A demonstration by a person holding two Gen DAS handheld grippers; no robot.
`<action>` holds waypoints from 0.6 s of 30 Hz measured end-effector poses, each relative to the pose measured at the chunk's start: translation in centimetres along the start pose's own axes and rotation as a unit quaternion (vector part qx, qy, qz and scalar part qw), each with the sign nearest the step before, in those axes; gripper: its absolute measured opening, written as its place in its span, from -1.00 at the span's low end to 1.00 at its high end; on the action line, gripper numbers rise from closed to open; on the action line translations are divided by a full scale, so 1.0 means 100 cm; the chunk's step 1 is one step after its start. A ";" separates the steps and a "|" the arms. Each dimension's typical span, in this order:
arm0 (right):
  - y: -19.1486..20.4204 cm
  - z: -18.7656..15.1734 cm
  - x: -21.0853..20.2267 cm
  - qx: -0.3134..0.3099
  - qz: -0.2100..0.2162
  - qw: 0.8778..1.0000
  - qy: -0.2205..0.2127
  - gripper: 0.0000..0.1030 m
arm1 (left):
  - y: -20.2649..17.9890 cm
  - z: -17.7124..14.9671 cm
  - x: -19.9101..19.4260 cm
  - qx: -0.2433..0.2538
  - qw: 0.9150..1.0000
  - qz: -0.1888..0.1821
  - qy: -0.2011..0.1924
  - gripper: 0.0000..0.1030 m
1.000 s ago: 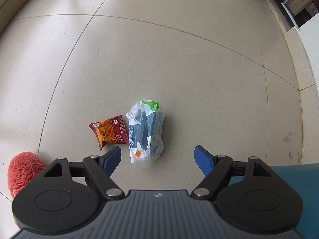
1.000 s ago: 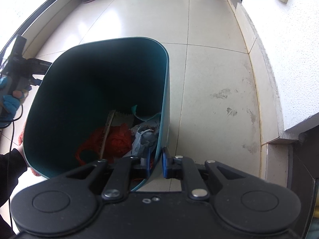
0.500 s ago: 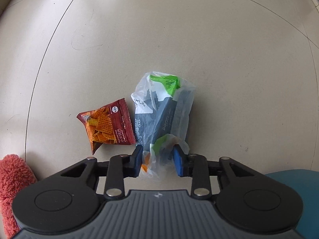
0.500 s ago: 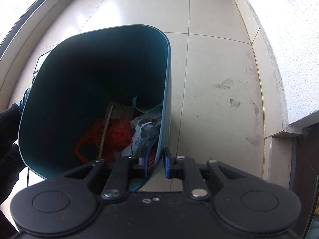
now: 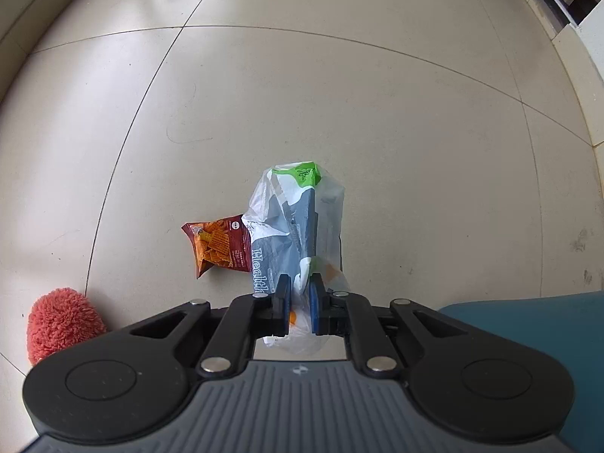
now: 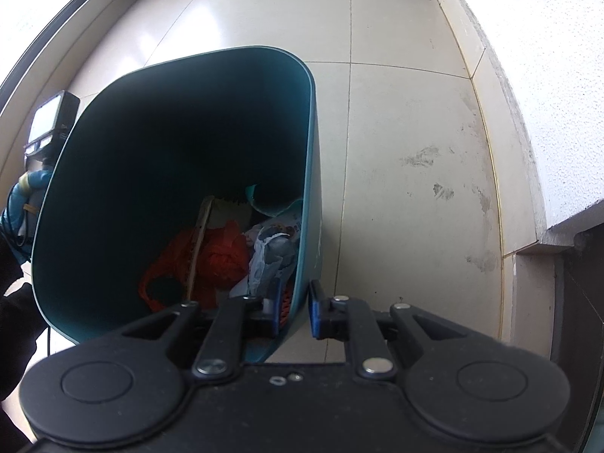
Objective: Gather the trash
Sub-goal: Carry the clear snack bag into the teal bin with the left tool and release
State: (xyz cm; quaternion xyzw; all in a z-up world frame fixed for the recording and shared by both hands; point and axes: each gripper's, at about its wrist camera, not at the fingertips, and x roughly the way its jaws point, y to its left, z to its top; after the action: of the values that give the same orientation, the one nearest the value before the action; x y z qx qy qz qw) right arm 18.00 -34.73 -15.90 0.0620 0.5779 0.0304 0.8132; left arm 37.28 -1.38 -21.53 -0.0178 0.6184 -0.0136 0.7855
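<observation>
The left gripper [image 5: 300, 307] points down at the tiled floor [image 5: 339, 105], its jaws closing on the near end of a clear plastic bag [image 5: 298, 226] of packaging, which hangs straight ahead between the blue pads. Just left of the bag a red snack packet [image 5: 217, 247] lies on the floor. A fuzzy red duster head [image 5: 62, 321] sits far left of the gripper, and a teal bin edge [image 5: 528, 309] shows at its right.

Clear plastic bag [image 5: 298, 222] of wrappers, lifted upright off floor; red snack packet [image 5: 219, 245] flat beside it; teal bin [image 6: 181, 120] tilted, part-filled with trash.
</observation>
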 end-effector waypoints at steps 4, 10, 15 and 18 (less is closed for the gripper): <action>0.004 -0.001 0.000 -0.007 -0.009 1.000 -0.002 -0.76 | -0.005 -0.006 -0.058 -0.001 1.000 -0.016 -0.025 -0.82; 0.006 -0.002 -0.003 -0.005 -0.011 1.000 -0.007 -0.76 | -0.023 -0.028 -0.158 0.025 0.996 -0.047 -0.078 -0.82; 0.004 -0.003 -0.011 -0.001 -0.008 1.000 -0.018 -0.78 | -0.048 -0.055 -0.217 0.062 0.990 -0.070 -0.106 -0.82; 0.003 -0.004 -0.017 0.000 -0.006 1.000 -0.026 -0.80 | -0.069 -0.063 -0.241 0.090 0.985 -0.092 -0.114 -0.82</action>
State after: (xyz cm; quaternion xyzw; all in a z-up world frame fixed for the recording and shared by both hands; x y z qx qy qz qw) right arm 17.04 -34.60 -14.39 0.0590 0.5572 0.0237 0.8280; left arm 25.47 -7.29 0.65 -0.0049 0.5171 -0.1391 0.8446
